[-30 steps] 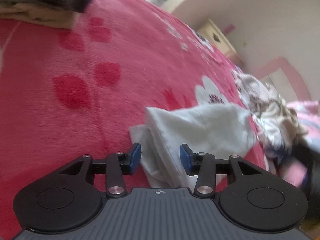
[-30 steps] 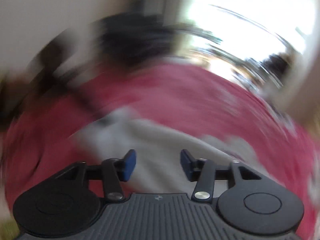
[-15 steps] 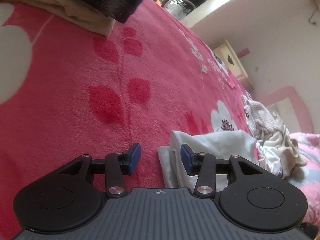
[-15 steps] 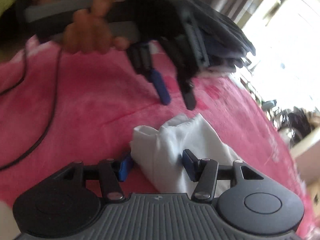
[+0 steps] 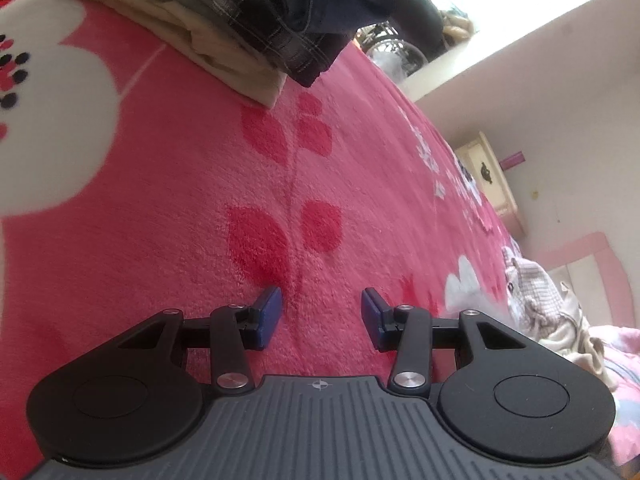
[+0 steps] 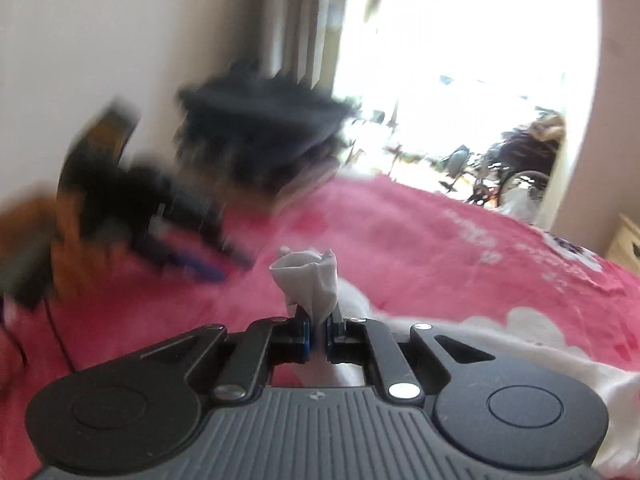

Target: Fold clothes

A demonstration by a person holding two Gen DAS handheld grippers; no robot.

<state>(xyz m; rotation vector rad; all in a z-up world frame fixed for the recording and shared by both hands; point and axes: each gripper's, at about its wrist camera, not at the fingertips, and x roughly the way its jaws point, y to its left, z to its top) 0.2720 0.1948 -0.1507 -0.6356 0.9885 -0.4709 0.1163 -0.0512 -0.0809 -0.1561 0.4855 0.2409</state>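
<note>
Right wrist: white cloth (image 6: pixel 310 280) seemingly upright.

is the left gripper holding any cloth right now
No, the left gripper is open, its blue fingers spread apart with only the pink blanket showing between them.

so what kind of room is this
Most likely a bedroom at home. The work surface is a bed covered by a pink flowered blanket, folded clothes are stacked on it, and a small cream cabinet stands by the wall near a bright window.
</note>
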